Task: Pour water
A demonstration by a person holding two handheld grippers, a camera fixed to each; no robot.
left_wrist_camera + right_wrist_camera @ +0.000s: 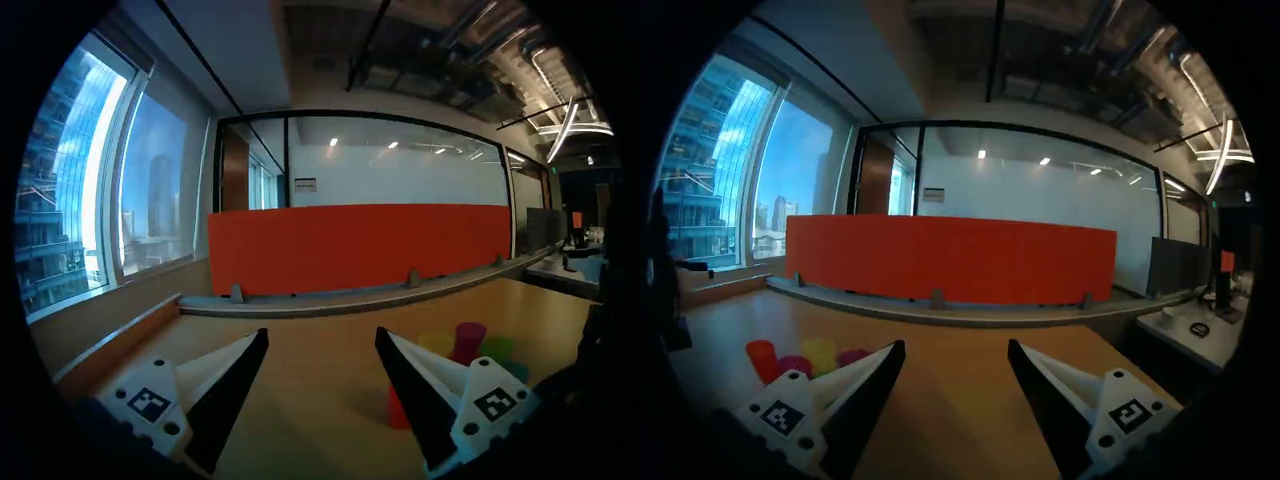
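**A:** Where are the cups?

**B:** From the left gripper view, the cups [468, 342] cluster on the desk [320, 416], low and to the right. My finger [412, 384] hides half of the red cup [394, 412]. The others sit beyond it, and the farthest fades into shadow.

**A:** And from the other side?

**B:** In the right gripper view they sit low left. The red cup [762, 358] stands clear; my finger's marker block cuts off the rest.

**A:** Your fingers?

**B:** Spread wide on both my left gripper [320, 331] and my right gripper [954, 344], gripping nothing, apart from the cups.

**A:** Any water in them?

**B:** Can't tell; they're too small and dim.

**A:** Behind the desk?

**B:** An orange panel [360, 244], then glass.
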